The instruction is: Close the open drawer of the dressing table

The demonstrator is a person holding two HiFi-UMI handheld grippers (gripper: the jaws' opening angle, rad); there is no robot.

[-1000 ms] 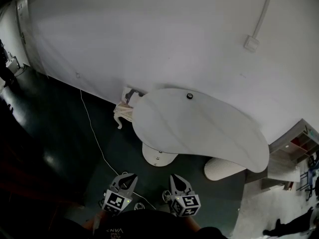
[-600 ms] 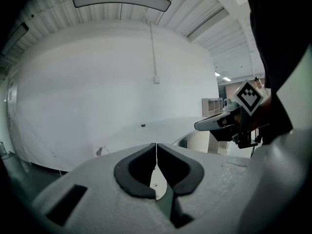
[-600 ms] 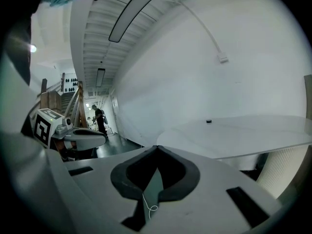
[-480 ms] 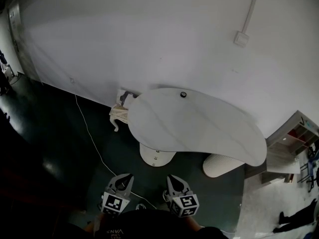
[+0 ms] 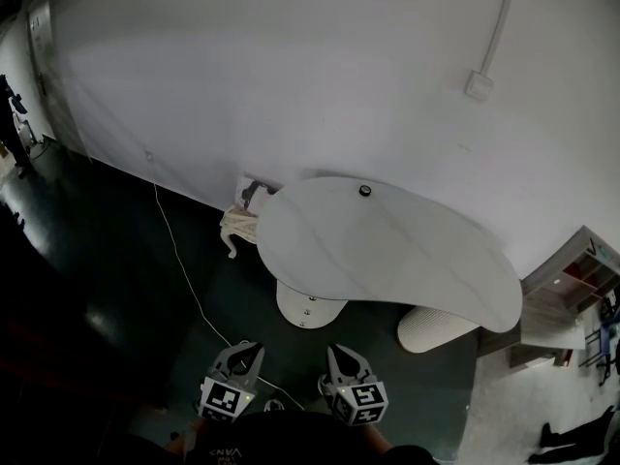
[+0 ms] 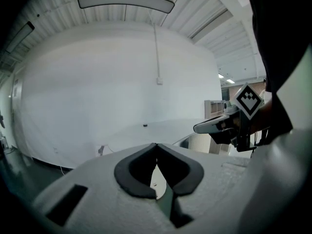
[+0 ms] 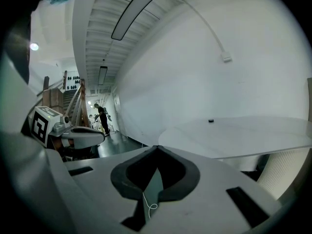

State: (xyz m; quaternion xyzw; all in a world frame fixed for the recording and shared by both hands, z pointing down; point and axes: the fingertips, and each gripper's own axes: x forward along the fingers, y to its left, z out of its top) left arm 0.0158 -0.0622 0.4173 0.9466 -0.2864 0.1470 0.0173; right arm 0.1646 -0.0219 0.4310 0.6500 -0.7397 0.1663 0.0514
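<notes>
A small cream dressing table point(image 5: 239, 223) with a curved leg stands against the white wall, far ahead of both grippers; its drawer is too small to make out. My left gripper point(image 5: 246, 350) and right gripper point(image 5: 339, 351) hang side by side low in the head view, above the dark floor. Both are shut with nothing between the jaws. In the left gripper view the pads of the left gripper point(image 6: 156, 144) meet, and the right gripper point(image 6: 218, 126) shows at the right. In the right gripper view the right gripper point(image 7: 157, 146) is shut too, with the left gripper point(image 7: 80, 135) beside it.
A large white curved tabletop point(image 5: 387, 250) on a round pedestal point(image 5: 308, 308) stands between me and the wall, with a small black object point(image 5: 365, 191) on it. Under its right end sits a white ribbed cylinder point(image 5: 431, 327). A white cable point(image 5: 184, 269) runs across the floor. Shelves point(image 5: 581, 269) stand at the right.
The head view swayed slightly left and back. Both grippers stayed shut in the same place low in front of me.
</notes>
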